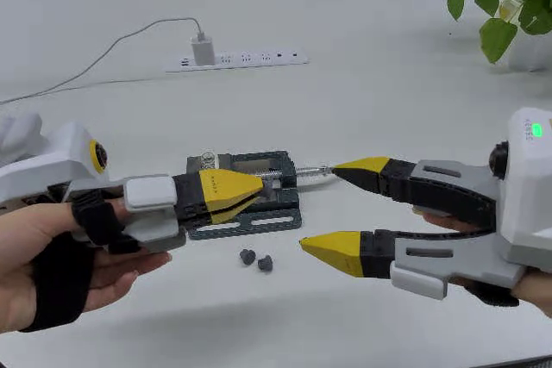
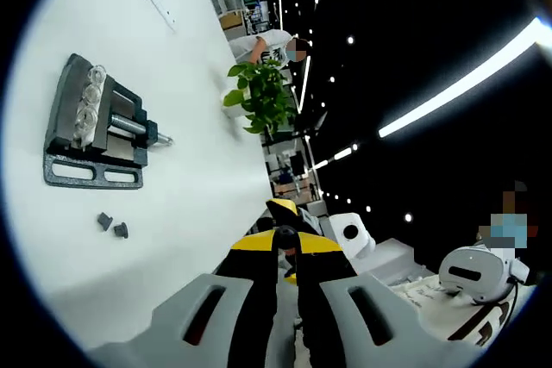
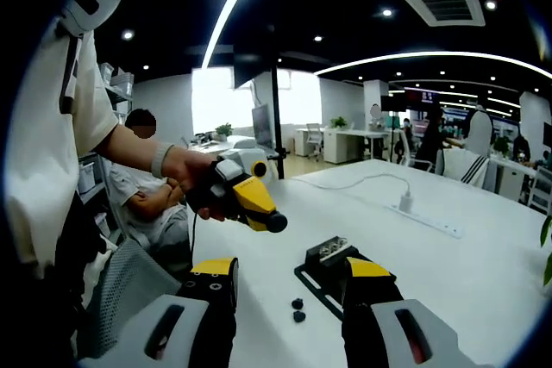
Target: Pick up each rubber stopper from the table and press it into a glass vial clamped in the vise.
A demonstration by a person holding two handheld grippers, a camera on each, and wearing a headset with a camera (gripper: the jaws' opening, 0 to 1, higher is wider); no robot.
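Head view, vise (image 1: 246, 213): glass vials (image 1: 205, 161) clamped at its left end; two loose stoppers (image 1: 256, 259) on the table (image 1: 362, 84) just in front.
Head view, your hands: left gripper (image 1: 254, 191) clenched, pointing right; right gripper (image 1: 345, 208) spread wide, pointing left.
Left gripper view: your jaws pinch a dark stopper (image 2: 285, 237).
Right gripper view: your jaws gape apart; the vise stands beyond them.

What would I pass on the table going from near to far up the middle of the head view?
rubber stoppers → vise → power strip with a charger plugged into it. The grippers and the plant are left out, since their place in this order is unclear.
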